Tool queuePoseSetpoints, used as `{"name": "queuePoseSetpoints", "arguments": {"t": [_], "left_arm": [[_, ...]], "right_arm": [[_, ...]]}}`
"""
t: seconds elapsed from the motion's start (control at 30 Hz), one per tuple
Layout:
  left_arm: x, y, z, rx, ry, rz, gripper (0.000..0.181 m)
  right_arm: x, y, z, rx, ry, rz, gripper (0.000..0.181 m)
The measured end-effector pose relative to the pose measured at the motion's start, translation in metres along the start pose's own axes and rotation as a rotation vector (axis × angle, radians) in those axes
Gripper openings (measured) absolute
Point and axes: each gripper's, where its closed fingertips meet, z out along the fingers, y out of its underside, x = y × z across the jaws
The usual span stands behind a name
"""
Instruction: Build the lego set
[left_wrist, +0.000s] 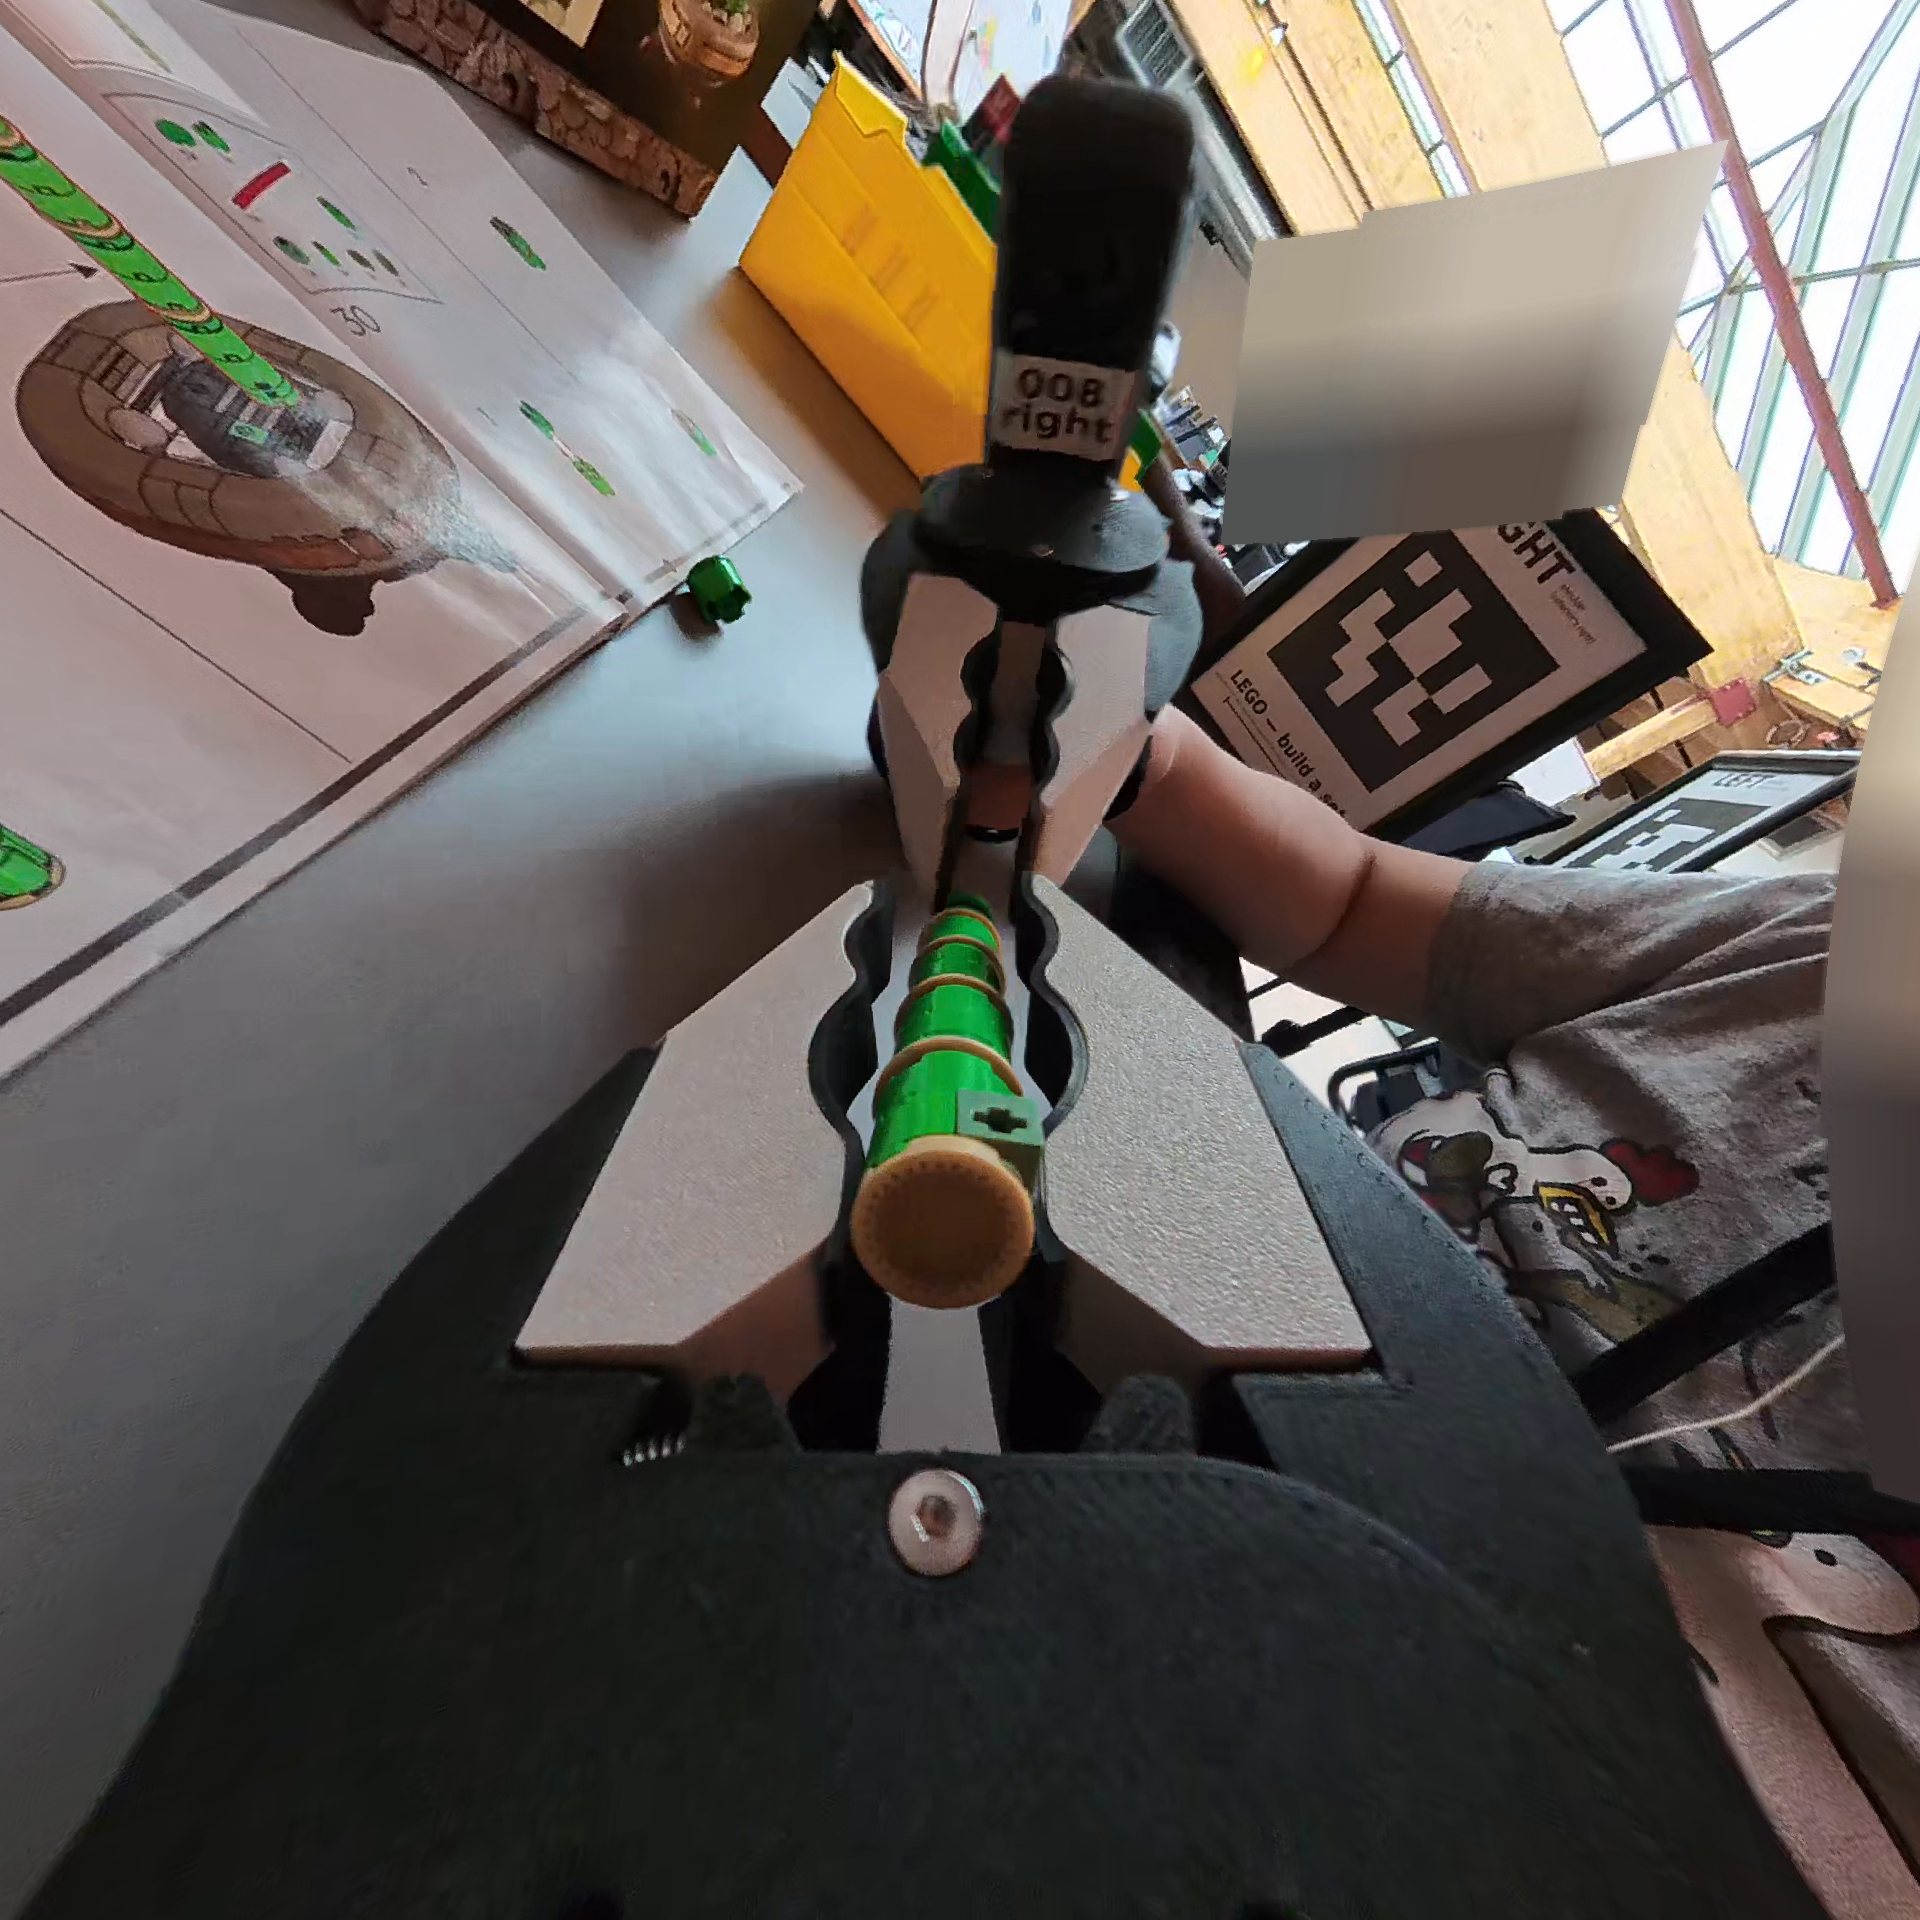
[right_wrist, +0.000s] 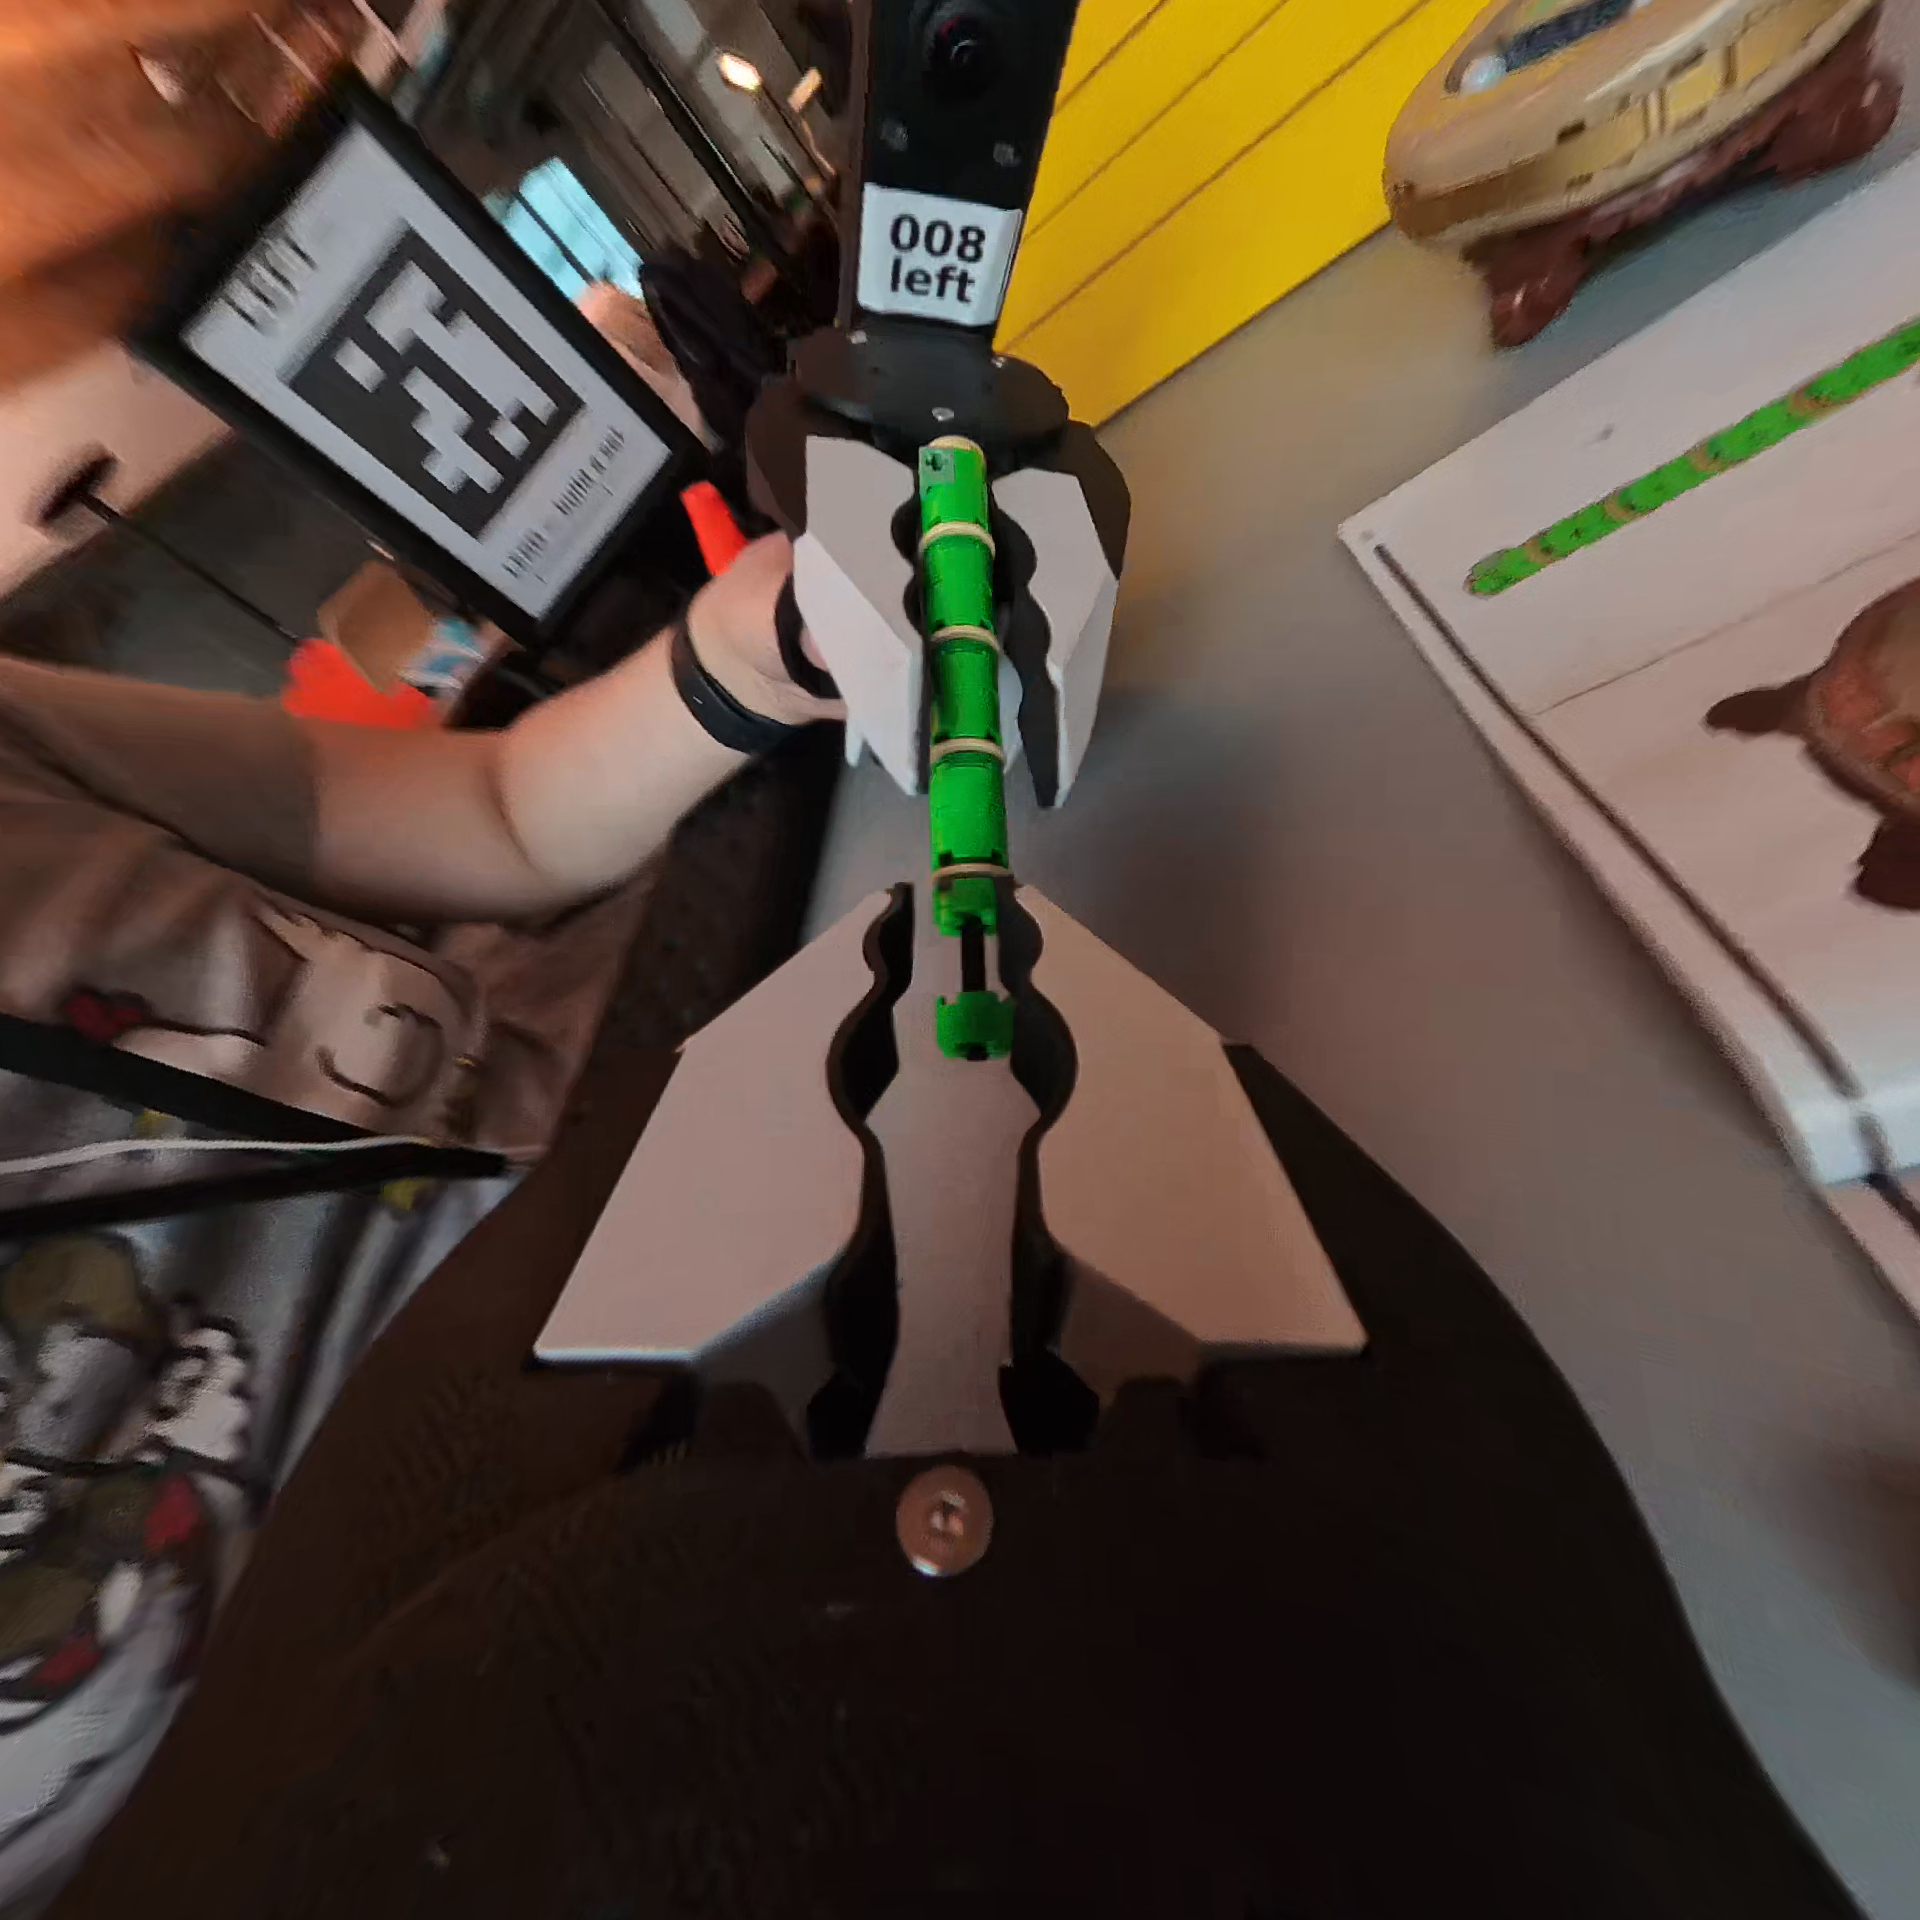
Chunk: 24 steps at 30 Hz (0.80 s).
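A green stalk of stacked green cylinders with tan rings and a tan round end cap is clamped lengthwise in my left gripper. In the right wrist view the same stalk sticks out of the left gripper towards me. My right gripper faces it tip to tip and is shut on a small green piece. This piece sits on a thin black axle that comes out of the stalk's end. The right gripper also shows in the left wrist view, just beyond the stalk. Both are held above the grey table.
The open instruction booklet lies on the table, and also shows in the right wrist view. A loose green piece lies by its corner. A yellow bin, a round brown base model and framed marker cards stand behind. The grippers are tip to tip, or close to it.
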Motion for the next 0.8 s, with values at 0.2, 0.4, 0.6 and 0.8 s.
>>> {"name": "queuePoseSetpoints", "arguments": {"t": [0.2, 0.4, 0.6, 0.8], "left_arm": [[-0.007, -0.001, -0.004, 0.019, -0.039, -0.040, 0.022], [-0.005, -0.004, -0.009, 0.052, -0.029, -0.074, 0.022], [-0.010, -0.002, -0.009, 0.048, -0.052, -0.123, 0.022], [-0.008, -0.009, -0.010, 0.084, -0.040, -0.112, 0.023]], "right_arm": [[0.006, -0.003, -0.008, -0.076, 0.336, -0.431, 0.048], [-0.002, 0.016, -0.035, -0.106, 0.513, -0.562, 0.041], [0.028, 0.034, -0.095, -0.157, 0.742, -0.550, 0.039], [0.066, 0.016, -0.112, -0.132, 0.816, -0.436, 0.034]]}}
